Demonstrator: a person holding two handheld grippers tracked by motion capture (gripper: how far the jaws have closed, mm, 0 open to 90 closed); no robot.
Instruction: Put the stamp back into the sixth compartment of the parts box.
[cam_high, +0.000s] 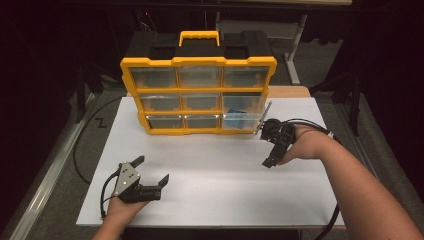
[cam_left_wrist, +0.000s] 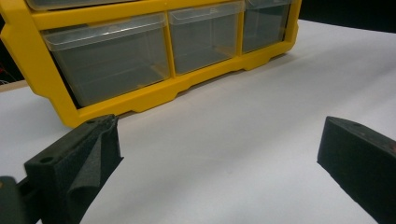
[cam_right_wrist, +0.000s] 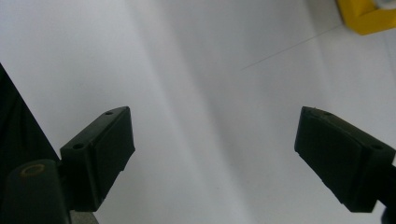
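A yellow and black organizer (cam_high: 198, 95) with several clear drawers stands upright at the back of the white table (cam_high: 215, 190). Its bottom right drawer (cam_high: 239, 121) holds something blue. My left gripper (cam_high: 152, 169) rests low at the table's front left, open and empty, pointing toward the organizer. In the left gripper view its jaws (cam_left_wrist: 219, 140) stand wide apart in front of the organizer's (cam_left_wrist: 140, 100) bottom row. My right gripper (cam_high: 267, 147) hangs just right of the organizer's lower right corner, tilted down at the table. Its jaws (cam_right_wrist: 212, 126) are open with bare table between them.
The organizer's yellow corner (cam_right_wrist: 364, 16) shows at the top right of the right gripper view. A black cable (cam_high: 82, 145) lies on the floor left of the table. A metal rail (cam_high: 45, 175) runs along the left side. Dark stands (cam_high: 295, 45) stand behind the table.
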